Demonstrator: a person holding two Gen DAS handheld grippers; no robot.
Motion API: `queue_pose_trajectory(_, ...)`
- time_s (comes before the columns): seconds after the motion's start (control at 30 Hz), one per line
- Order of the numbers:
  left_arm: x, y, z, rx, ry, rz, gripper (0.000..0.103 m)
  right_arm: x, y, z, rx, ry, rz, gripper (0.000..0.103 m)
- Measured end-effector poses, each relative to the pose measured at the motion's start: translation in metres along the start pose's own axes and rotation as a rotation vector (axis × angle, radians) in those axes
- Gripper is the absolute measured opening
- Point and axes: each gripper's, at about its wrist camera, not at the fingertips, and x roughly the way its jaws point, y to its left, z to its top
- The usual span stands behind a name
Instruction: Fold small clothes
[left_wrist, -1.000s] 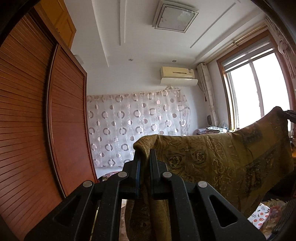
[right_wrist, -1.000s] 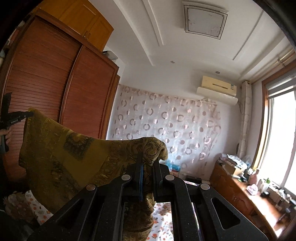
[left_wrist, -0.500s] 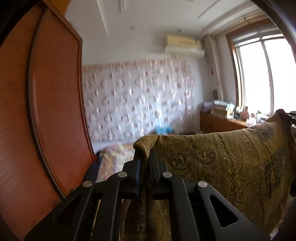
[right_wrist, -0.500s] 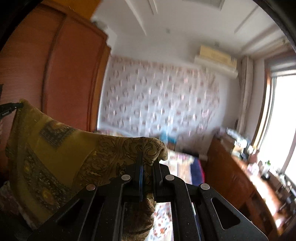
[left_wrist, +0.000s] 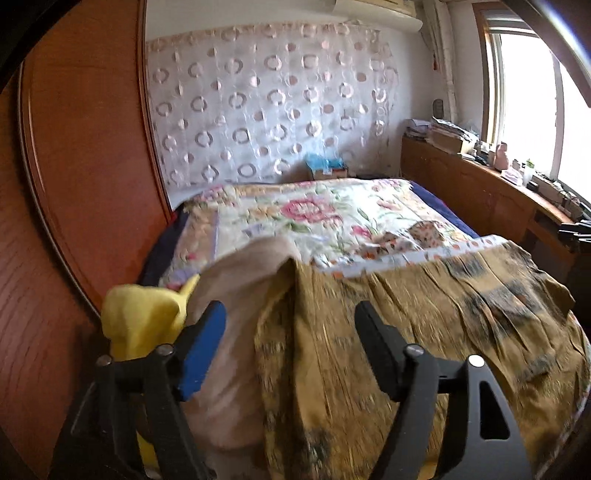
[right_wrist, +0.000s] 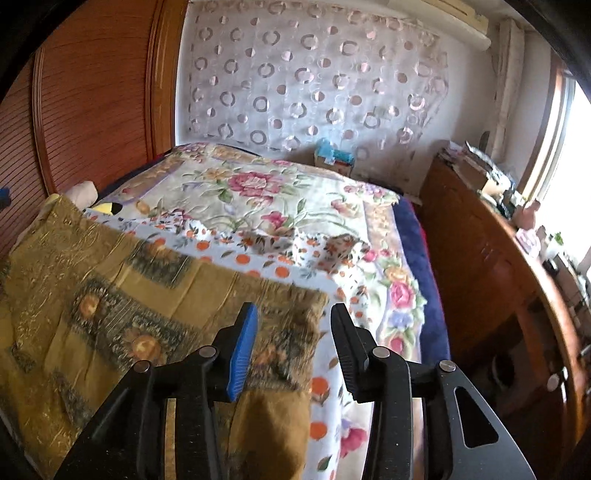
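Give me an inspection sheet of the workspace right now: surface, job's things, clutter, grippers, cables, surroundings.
Surface: bed under a floral quilt.
Job's things: mustard patterned cloth spread over the near end of the bed.
Clutter: beige garment and yellow garment beside the cloth; a small patterned piece further up the quilt.
Grippers: left gripper and right gripper open over the cloth's corners, jaws just opened, pads clear.
Cables: nothing seen.
Surroundings: wooden wardrobe, circle-print curtain, cluttered wooden counter below a window.

An olive-gold patterned cloth (right_wrist: 122, 306) is seen spread on a floral-quilted bed (right_wrist: 280, 206), released between the just-opened right gripper (right_wrist: 291, 325) jaws.
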Motion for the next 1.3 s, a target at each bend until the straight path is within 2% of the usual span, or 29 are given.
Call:
queue_pose_trajectory(0.13, -0.007, 0.000, -0.025, -0.031, 0.027, 0.005, 0.074, -0.012, -0.016, -0.019, 0.052, 0.001, 0.033, 0.043)
queue_pose_trajectory(0.2, -0.006, -0.001, -0.039, -0.042, 0.044, -0.004, 0.074, -0.004, -0.031, -0.025, 0.070, 0.010, 0.038, 0.043)
queue_pose_trajectory(0.37, 0.000, -0.008, -0.062, -0.037, 0.088, 0.002, 0.074, 0.010, -0.036, -0.043, 0.086, 0.074, 0.037, 0.044)
queue_pose_trajectory(0.4, 0.002, -0.010, -0.066, -0.035, 0.101, -0.009, 0.070, 0.012, -0.038, -0.046, 0.087, 0.091, 0.033, 0.045)
queue_pose_trajectory(0.43, 0.005, -0.010, -0.069, -0.035, 0.110, -0.024, 0.060, 0.013, -0.040, -0.050, 0.089, 0.110, 0.028, 0.045)
queue_pose_trajectory(0.5, 0.011, -0.012, -0.073, -0.036, 0.141, -0.050, 0.052, 0.015, -0.045, -0.054, 0.100, 0.135, 0.028, 0.045)
queue_pose_trajectory(0.6, 0.020, -0.014, -0.079, -0.026, 0.171, -0.029, 0.044, 0.018, -0.053, -0.056, 0.130, 0.163, 0.038, 0.045)
queue_pose_trajectory(0.8, 0.034, -0.015, -0.088, -0.020, 0.232, -0.012, 0.043, 0.024, -0.044, -0.056, 0.119, 0.180, 0.090, 0.044)
queue_pose_trajectory(0.83, 0.034, -0.016, -0.088, -0.016, 0.234, -0.010, 0.043, 0.025, -0.042, -0.057, 0.112, 0.179, 0.096, 0.040)
queue_pose_trajectory(0.87, 0.034, -0.016, -0.089, -0.010, 0.234, -0.008, 0.042, 0.024, -0.040, -0.056, 0.105, 0.174, 0.107, 0.024)
queue_pose_trajectory(0.9, 0.034, -0.017, -0.090, -0.004, 0.234, -0.004, 0.032, 0.027, -0.040, -0.057, 0.096, 0.166, 0.112, 0.011)
queue_pose_trajectory(0.93, 0.033, -0.018, -0.091, 0.001, 0.235, -0.004, 0.025, 0.023, -0.039, -0.055, 0.084, 0.148, 0.108, 0.009)
queue_pose_trajectory(0.97, 0.032, -0.019, -0.091, 0.005, 0.234, -0.011, 0.022, 0.022, -0.040, -0.055, 0.081, 0.131, 0.115, 0.006)
queue_pose_trajectory(1.03, 0.027, -0.021, -0.090, 0.017, 0.218, -0.014, 0.008, 0.013, -0.042, -0.049, 0.088, 0.084, 0.131, 0.005)
queue_pose_trajectory(1.2, 0.006, -0.021, -0.080, -0.002, 0.145, -0.042, 0.004, -0.021, -0.049, -0.037, 0.107, -0.025, 0.155, 0.004)
queue_pose_trajectory(1.3, -0.014, -0.014, -0.071, -0.063, 0.105, -0.087, 0.004, -0.040, -0.058, -0.031, 0.147, -0.079, 0.190, 0.003)
